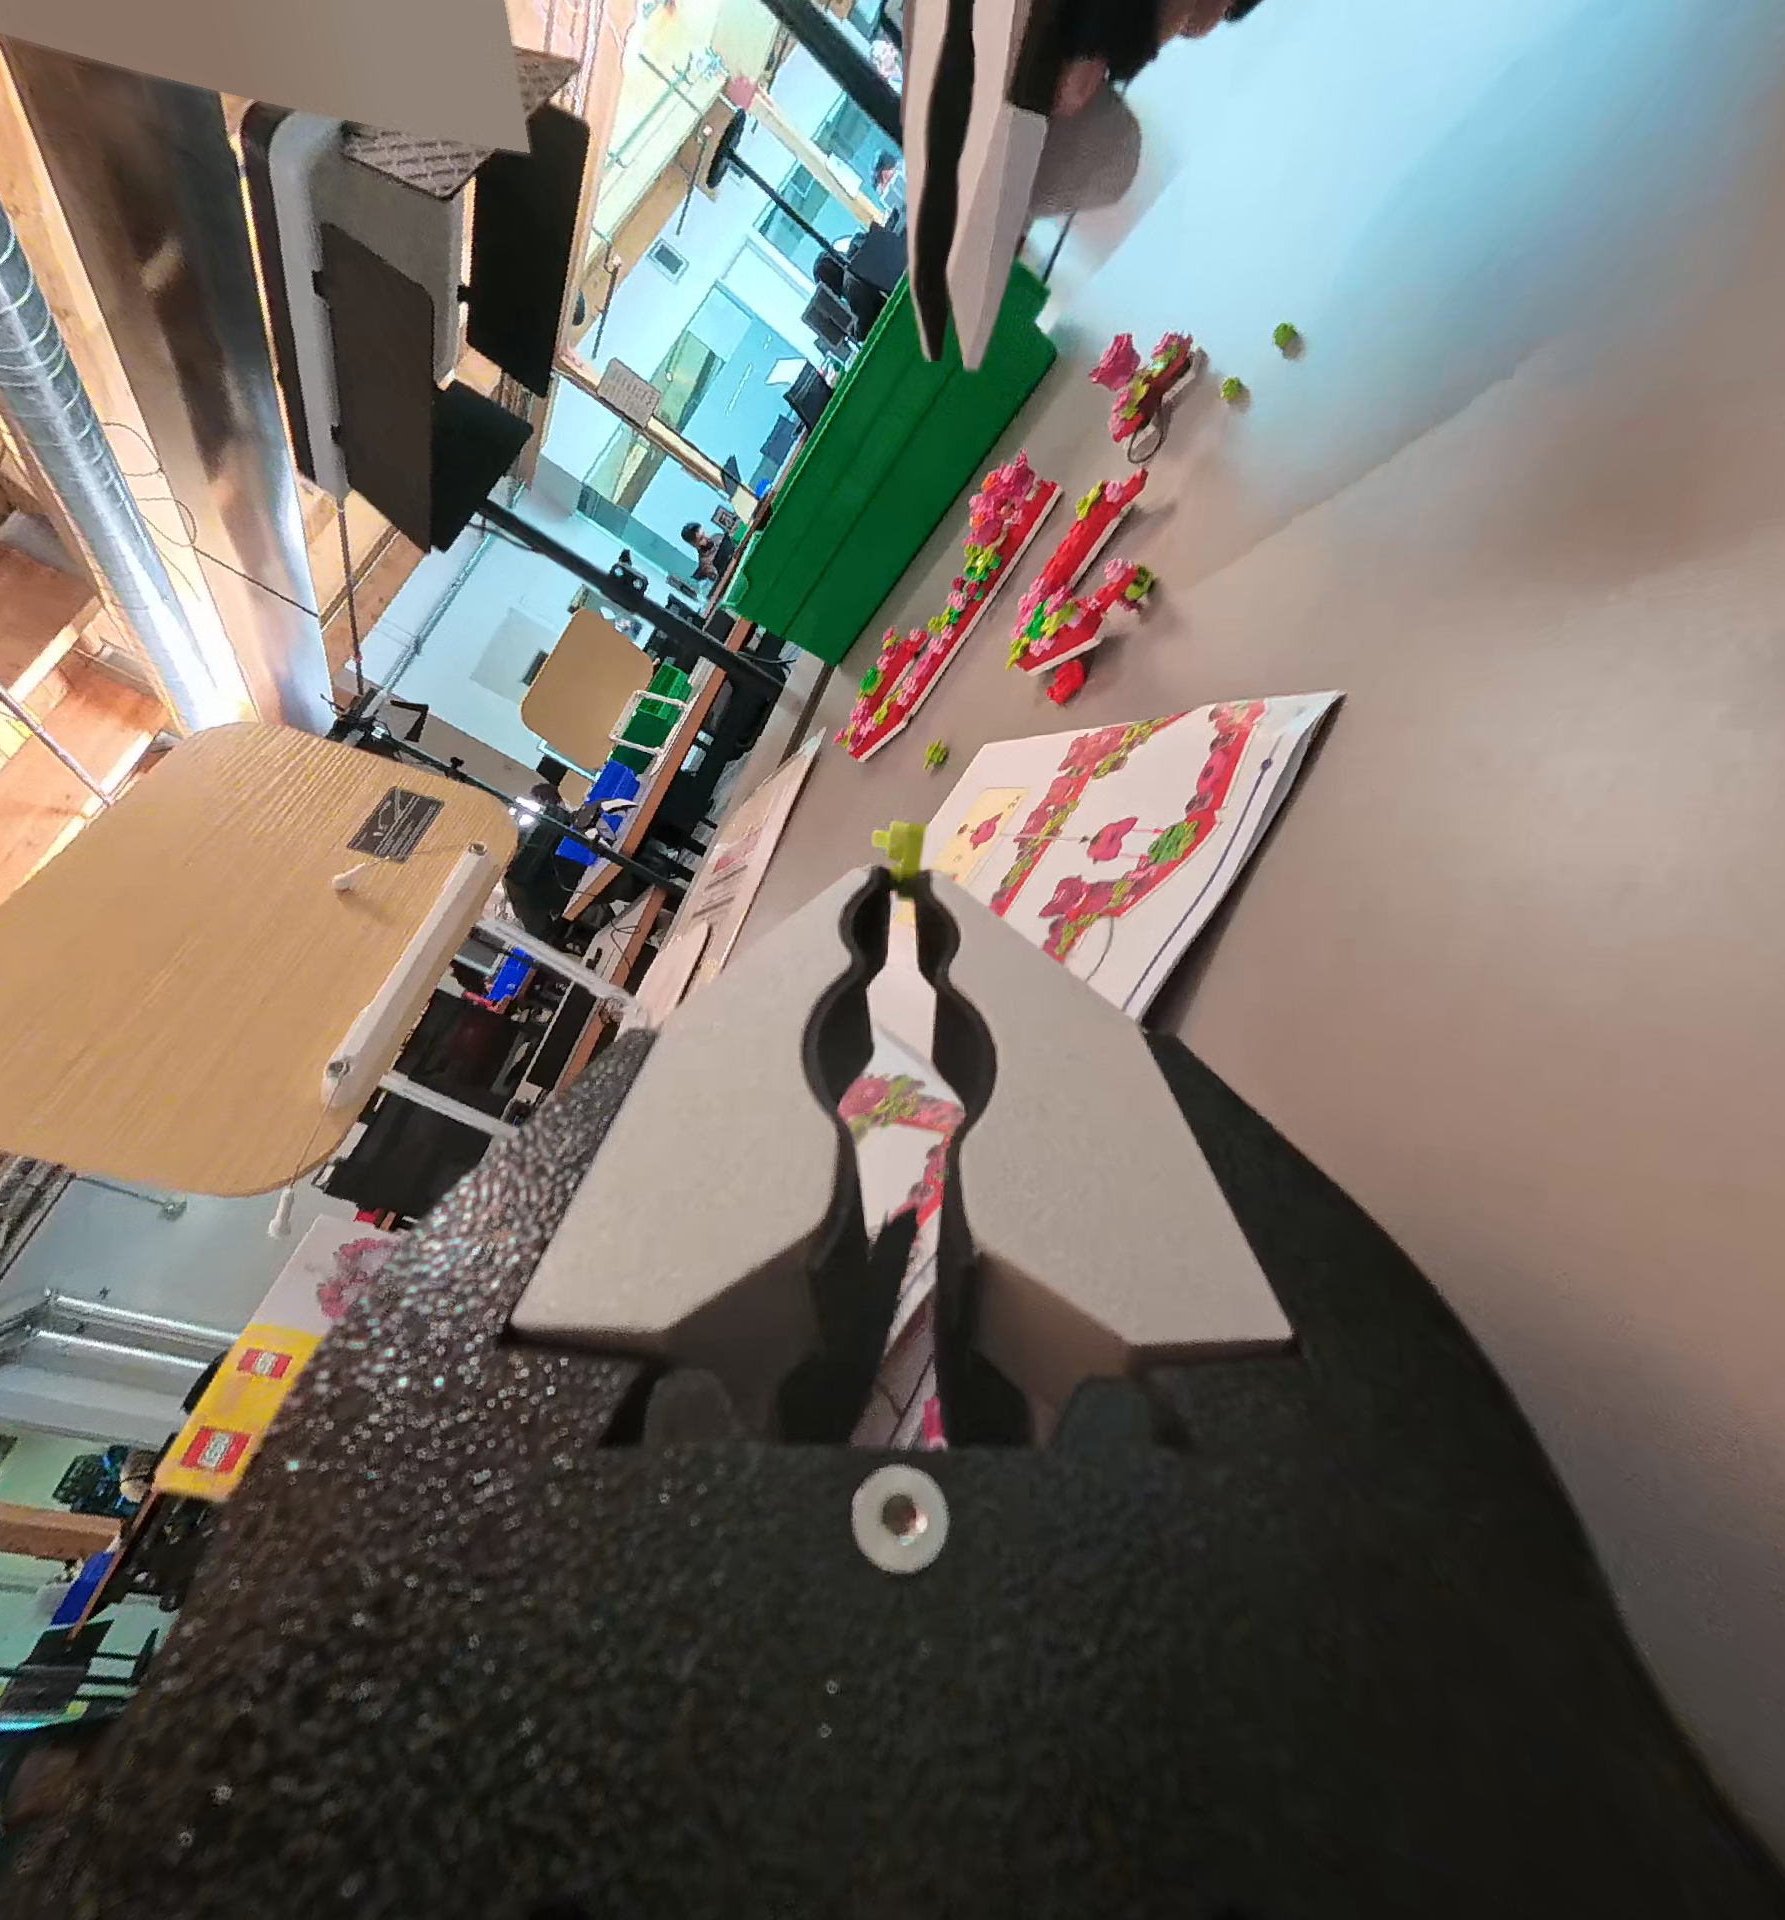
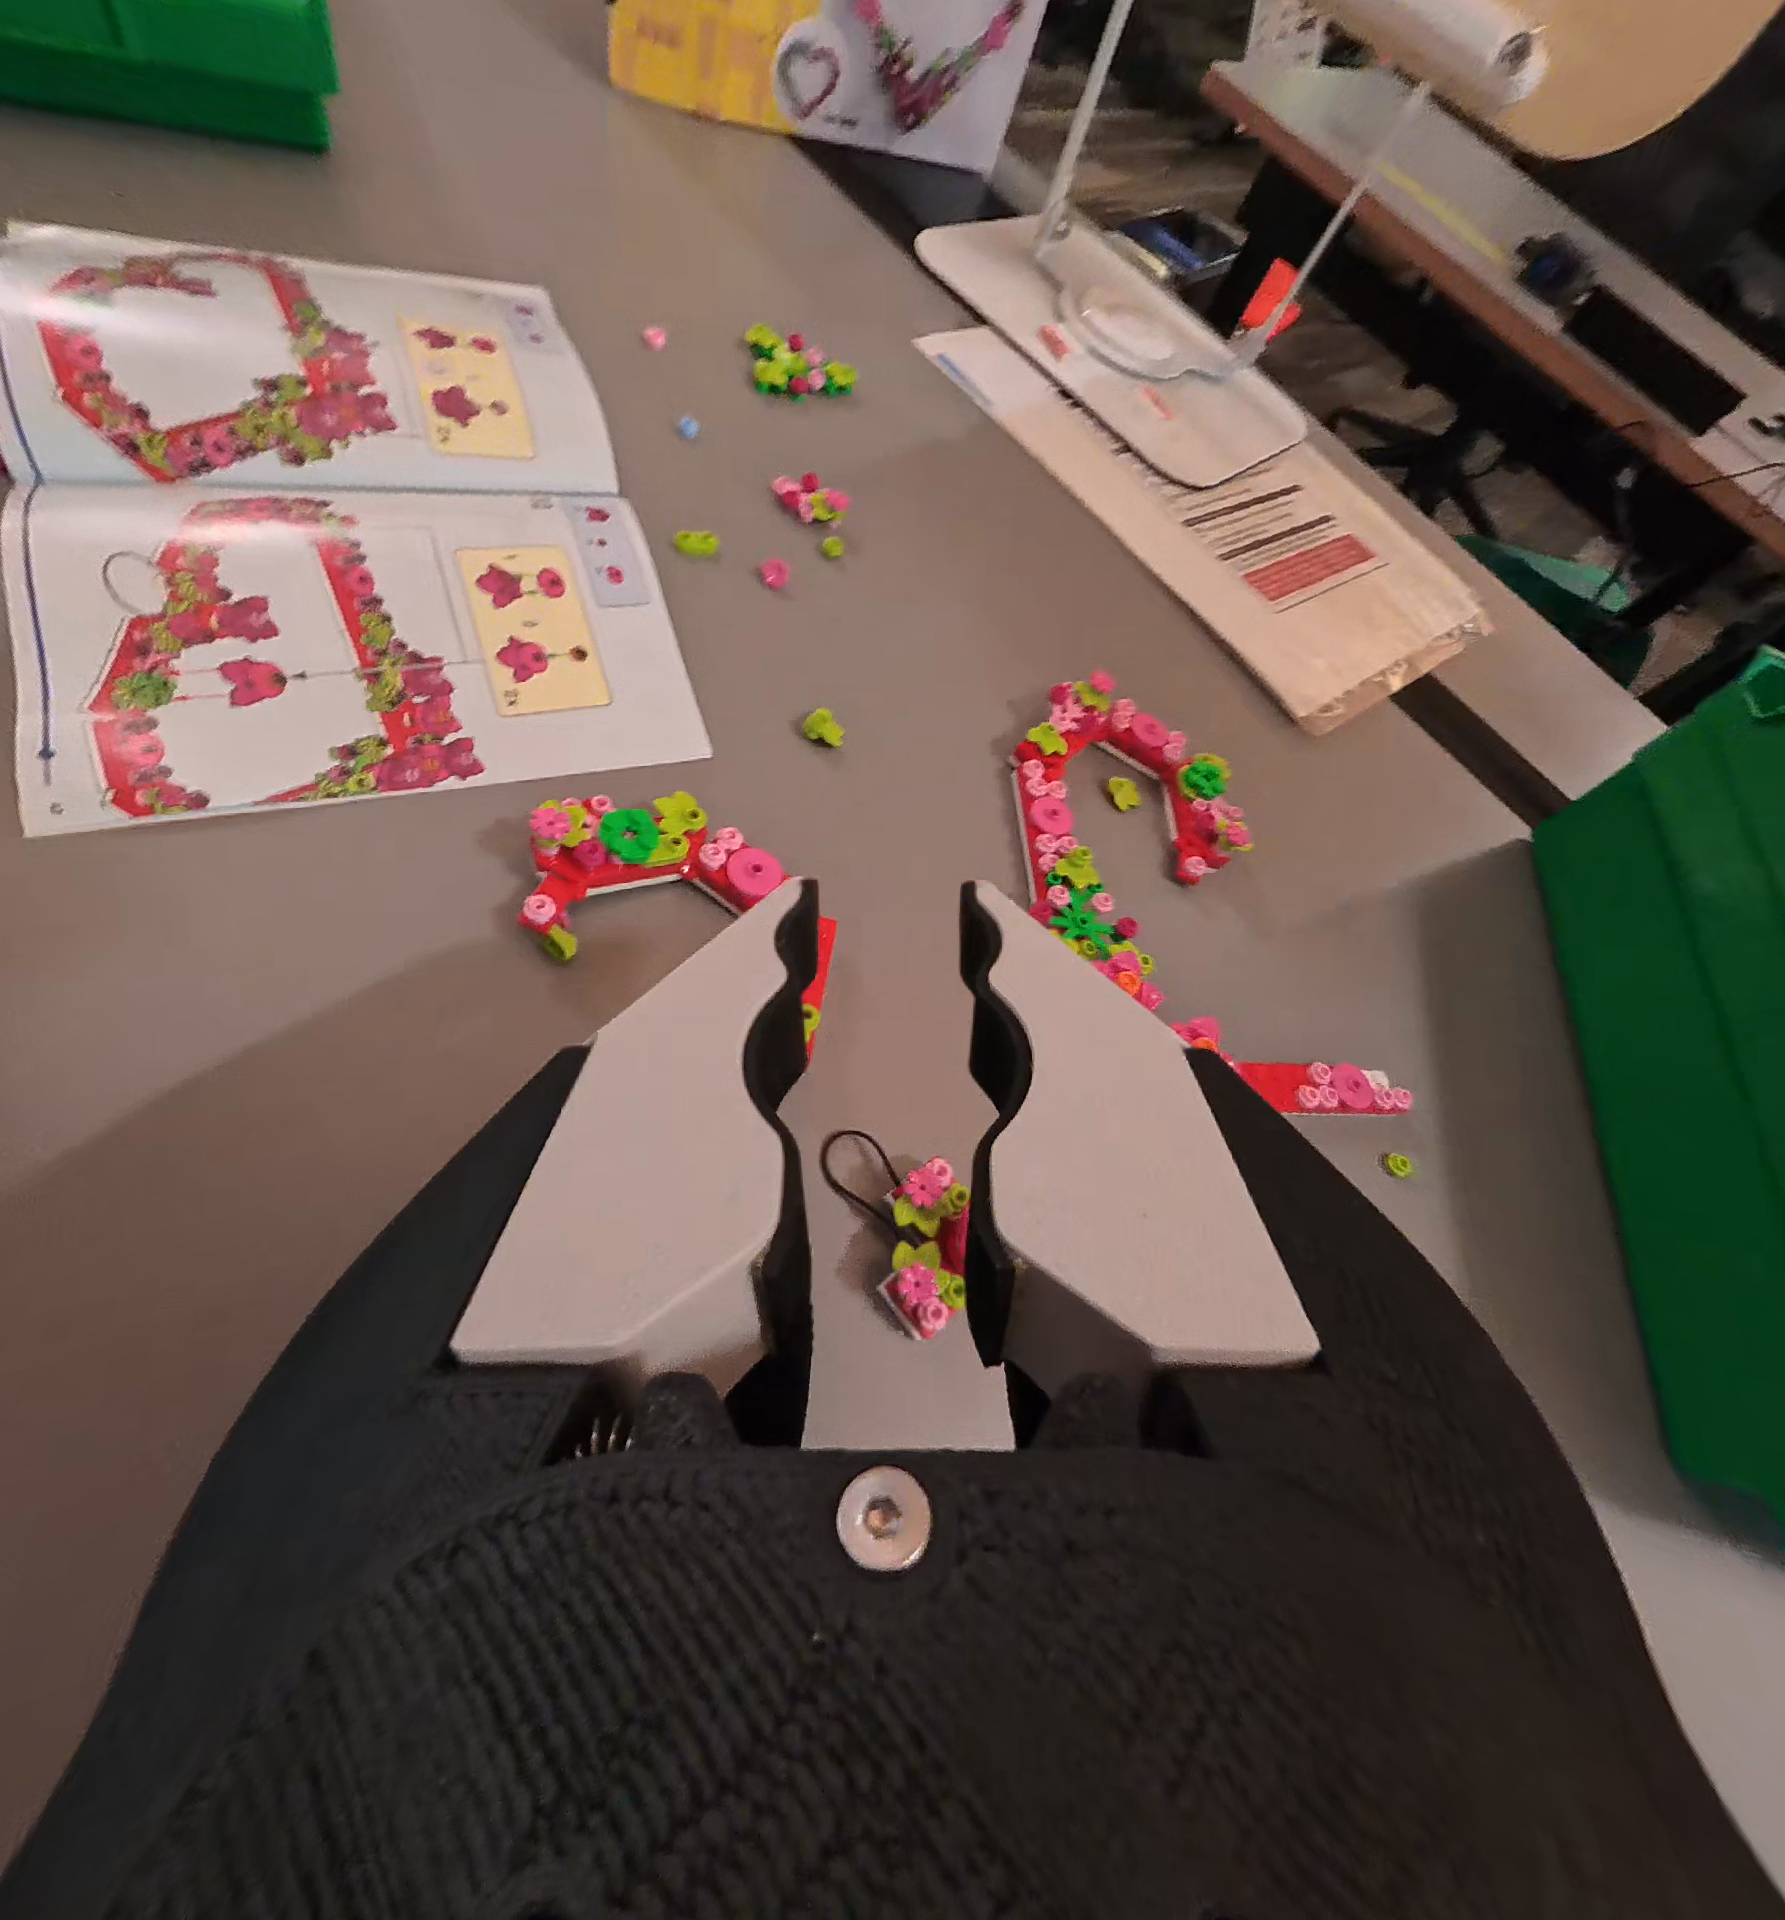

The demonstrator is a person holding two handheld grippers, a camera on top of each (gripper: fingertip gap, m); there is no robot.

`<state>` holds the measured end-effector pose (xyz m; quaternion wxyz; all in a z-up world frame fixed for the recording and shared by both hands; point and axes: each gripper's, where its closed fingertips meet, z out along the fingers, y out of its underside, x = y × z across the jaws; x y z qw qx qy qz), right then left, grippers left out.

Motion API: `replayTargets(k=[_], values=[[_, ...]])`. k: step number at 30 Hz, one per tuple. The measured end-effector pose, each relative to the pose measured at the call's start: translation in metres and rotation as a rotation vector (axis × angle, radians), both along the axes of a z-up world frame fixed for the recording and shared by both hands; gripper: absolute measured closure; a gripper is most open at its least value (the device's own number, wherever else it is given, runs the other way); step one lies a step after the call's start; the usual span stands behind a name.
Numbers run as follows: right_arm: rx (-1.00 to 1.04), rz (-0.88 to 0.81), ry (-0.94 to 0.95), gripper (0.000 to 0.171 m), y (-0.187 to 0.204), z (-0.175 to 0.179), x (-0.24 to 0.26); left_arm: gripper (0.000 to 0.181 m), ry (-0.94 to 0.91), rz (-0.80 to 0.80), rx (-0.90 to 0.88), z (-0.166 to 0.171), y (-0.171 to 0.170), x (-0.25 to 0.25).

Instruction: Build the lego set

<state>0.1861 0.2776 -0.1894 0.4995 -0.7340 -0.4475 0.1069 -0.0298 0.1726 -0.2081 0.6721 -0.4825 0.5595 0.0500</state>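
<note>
In the left wrist view my left gripper [image 1: 898,881] is shut on a small lime-green lego piece [image 1: 896,844], held above the open instruction booklet [image 1: 1158,831]. Red flower-covered frame sections [image 1: 955,613] lie on the table beyond it. My right gripper [image 2: 883,904] is open and empty above the grey table. A small flowered section with a black loop [image 2: 924,1236] lies under it, between the fingers. One frame section [image 2: 649,852] lies left of its tips and another [image 2: 1106,821] to the right. The right gripper also shows at the top of the left wrist view [image 1: 955,208].
Loose green and pink pieces [image 2: 800,364] are scattered right of the booklet [image 2: 296,520]. A green bin [image 2: 1698,1143] stands at the right and another [image 2: 140,62] at the back left. The set's box [image 2: 815,62] and a white base with a clear stand [image 2: 1127,343] sit at the far edge.
</note>
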Motion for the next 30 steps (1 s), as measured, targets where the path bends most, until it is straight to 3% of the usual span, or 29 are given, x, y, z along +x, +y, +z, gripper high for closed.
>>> replayTargets(k=[9,13,17,21,30], values=[[0.083,-0.09,0.009,0.147,0.02,-0.002,0.012,0.179,-0.023,0.012,-0.021,-0.002,0.005,-0.008],[0.459,-0.384,0.135,0.135,0.048,0.044,0.068,0.179,-0.041,0.008,-0.029,0.0,0.005,-0.011],[0.798,-0.614,0.212,0.141,0.037,0.07,0.129,0.179,-0.064,0.002,-0.044,0.001,0.006,-0.012],[0.759,-0.648,0.174,0.143,0.045,0.049,0.143,0.179,-0.078,0.001,-0.064,0.001,0.008,-0.013],[0.703,-0.675,0.239,0.145,0.049,0.04,0.155,0.179,-0.054,-0.005,-0.037,0.0,0.006,-0.011]])
